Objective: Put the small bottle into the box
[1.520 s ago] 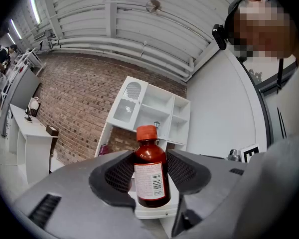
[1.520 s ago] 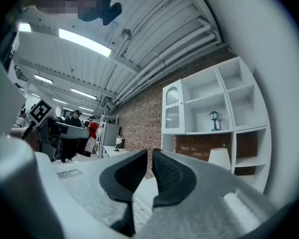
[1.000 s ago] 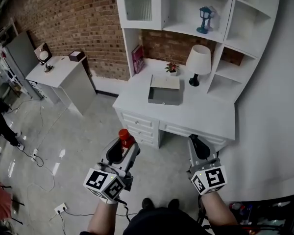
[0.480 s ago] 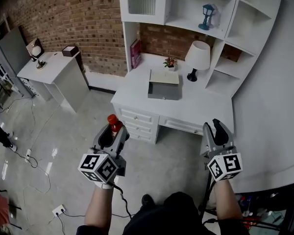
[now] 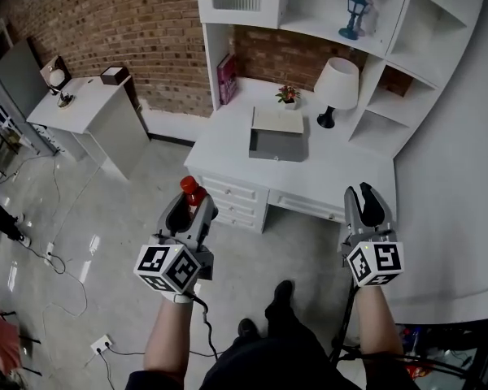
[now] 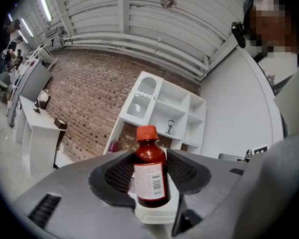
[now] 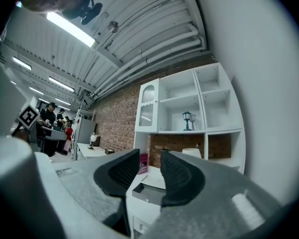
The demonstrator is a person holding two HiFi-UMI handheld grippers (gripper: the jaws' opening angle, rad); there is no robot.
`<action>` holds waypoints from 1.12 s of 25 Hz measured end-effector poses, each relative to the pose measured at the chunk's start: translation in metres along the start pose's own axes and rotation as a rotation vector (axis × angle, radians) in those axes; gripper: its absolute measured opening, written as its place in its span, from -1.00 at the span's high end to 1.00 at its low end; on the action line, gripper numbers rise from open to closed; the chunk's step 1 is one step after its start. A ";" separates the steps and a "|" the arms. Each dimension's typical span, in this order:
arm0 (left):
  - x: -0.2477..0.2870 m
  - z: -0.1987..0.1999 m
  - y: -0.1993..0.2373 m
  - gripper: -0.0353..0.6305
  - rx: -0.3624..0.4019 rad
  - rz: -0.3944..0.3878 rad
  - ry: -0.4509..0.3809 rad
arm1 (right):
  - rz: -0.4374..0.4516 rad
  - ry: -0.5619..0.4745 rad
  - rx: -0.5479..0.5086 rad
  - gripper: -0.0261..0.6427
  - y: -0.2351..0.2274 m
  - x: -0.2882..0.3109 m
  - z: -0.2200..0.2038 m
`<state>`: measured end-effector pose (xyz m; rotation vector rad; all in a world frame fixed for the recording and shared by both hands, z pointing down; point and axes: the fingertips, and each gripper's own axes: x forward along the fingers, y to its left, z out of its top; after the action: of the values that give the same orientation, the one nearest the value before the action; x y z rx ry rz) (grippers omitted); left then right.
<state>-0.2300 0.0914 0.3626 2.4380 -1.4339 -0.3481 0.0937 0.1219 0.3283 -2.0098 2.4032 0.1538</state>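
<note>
A small brown bottle (image 5: 192, 190) with a red cap stands upright between the jaws of my left gripper (image 5: 191, 207), which is shut on it; in the left gripper view the bottle (image 6: 150, 176) fills the gap between the pads. My right gripper (image 5: 366, 198) is held over the floor in front of the desk's right end. Its jaws are apart, closing slightly, with nothing between them (image 7: 150, 169). The grey box (image 5: 276, 143) lies open on the white desk (image 5: 228, 149), ahead of both grippers and also seen past the right jaws (image 7: 148, 194).
On the desk stand a white lamp (image 5: 337, 88), a small potted plant (image 5: 288, 96) and a pink book (image 5: 227, 78), under white shelves (image 5: 333, 23). A second white table (image 5: 85, 108) stands at the left by the brick wall. Cables (image 5: 65, 258) lie on the floor.
The right gripper's jaws, together a second ago, now stand apart. Both grippers have drifted a little nearer the desk, the left still holding the bottle.
</note>
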 end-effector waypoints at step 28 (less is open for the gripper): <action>0.223 -0.049 -0.002 0.28 -0.091 0.119 0.107 | 0.130 0.027 0.196 0.63 -0.135 0.190 -0.069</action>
<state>-0.1048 -0.0975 0.3944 2.2526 -1.4756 -0.2472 0.1965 -0.0938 0.3743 -1.7865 2.4556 -0.1048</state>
